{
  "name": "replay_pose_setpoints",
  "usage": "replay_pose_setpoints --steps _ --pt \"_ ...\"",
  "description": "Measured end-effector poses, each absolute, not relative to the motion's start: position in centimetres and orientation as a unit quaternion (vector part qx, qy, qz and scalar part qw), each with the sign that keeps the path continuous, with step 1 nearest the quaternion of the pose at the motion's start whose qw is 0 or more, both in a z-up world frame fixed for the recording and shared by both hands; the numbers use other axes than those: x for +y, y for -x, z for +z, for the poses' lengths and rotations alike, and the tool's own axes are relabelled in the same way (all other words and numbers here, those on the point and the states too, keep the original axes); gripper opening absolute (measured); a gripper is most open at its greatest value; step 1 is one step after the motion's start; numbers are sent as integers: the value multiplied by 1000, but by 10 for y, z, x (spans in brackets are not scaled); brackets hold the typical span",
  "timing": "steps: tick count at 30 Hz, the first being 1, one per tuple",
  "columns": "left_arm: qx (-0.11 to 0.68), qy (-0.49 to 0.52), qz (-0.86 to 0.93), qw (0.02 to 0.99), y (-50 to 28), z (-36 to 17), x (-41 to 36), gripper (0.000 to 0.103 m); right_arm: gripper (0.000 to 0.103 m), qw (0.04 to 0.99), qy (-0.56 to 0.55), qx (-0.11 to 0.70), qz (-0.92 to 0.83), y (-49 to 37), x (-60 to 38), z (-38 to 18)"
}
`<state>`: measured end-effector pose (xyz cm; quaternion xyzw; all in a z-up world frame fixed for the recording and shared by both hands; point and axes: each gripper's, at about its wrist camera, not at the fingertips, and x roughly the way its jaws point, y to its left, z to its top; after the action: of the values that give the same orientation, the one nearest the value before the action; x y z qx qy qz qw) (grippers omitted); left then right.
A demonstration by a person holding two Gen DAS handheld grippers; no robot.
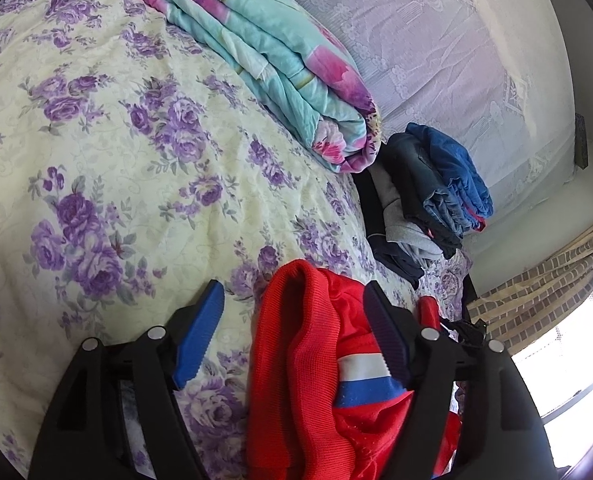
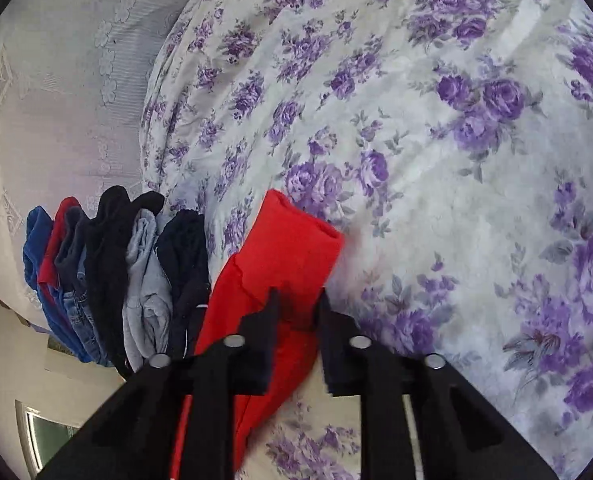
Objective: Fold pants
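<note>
Red pants (image 1: 296,360) with a white and blue stripe lie bunched on the floral bedspread (image 1: 116,160). My left gripper (image 1: 292,286) is open around them. The cloth leans on its right finger, and its blue left pad (image 1: 200,336) stands clear with bedspread showing in the gap. In the right wrist view a red pant leg (image 2: 292,240) stretches forward, its end lifted a little over the bedspread (image 2: 416,120). My right gripper (image 2: 298,296) has its jaws close together, pinching that red cloth.
A stack of folded clothes (image 1: 428,196) in blue, denim, grey and black sits at the bed's edge, also seen as the stack (image 2: 108,272). A folded turquoise quilt (image 1: 264,52) lies behind it. Lace-covered bedding (image 1: 436,40) and a curtain (image 1: 544,292) border the bed.
</note>
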<state>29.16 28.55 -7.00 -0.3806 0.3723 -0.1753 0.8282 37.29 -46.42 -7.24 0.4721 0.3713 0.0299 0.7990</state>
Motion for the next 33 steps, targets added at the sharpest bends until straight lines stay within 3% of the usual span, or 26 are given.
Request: replay_pose_setpoints --steps 6,14,19,24,25,28,31,33 --pt "373 380 -175 828 -292 -69 284 70 11 814 -471 338 49 -276 -478 -37" --pt "389 377 -166 824 -290 -64 282 75 11 747 -538 390 21 -182 -503 -102" --pt "418 334 -158 830 -299 -46 273 81 25 747 -523 408 34 -188 -502 -91" --pt "455 316 -158 818 -316 -59 269 81 30 777 -495 389 24 -180 -509 -67" --pt "453 305 -163 822 -317 -57 266 79 36 781 -491 385 16 -180 -513 -64" --pt "456 274 -184 826 -323 -54 253 52 39 804 -465 370 -1 -194 -527 -49" --pt "466 237 -178 834 -330 -57 241 46 44 819 -441 367 11 -225 -539 -40" --pt "460 242 -180 836 -330 -57 243 32 44 827 -412 383 16 -250 -543 -40"
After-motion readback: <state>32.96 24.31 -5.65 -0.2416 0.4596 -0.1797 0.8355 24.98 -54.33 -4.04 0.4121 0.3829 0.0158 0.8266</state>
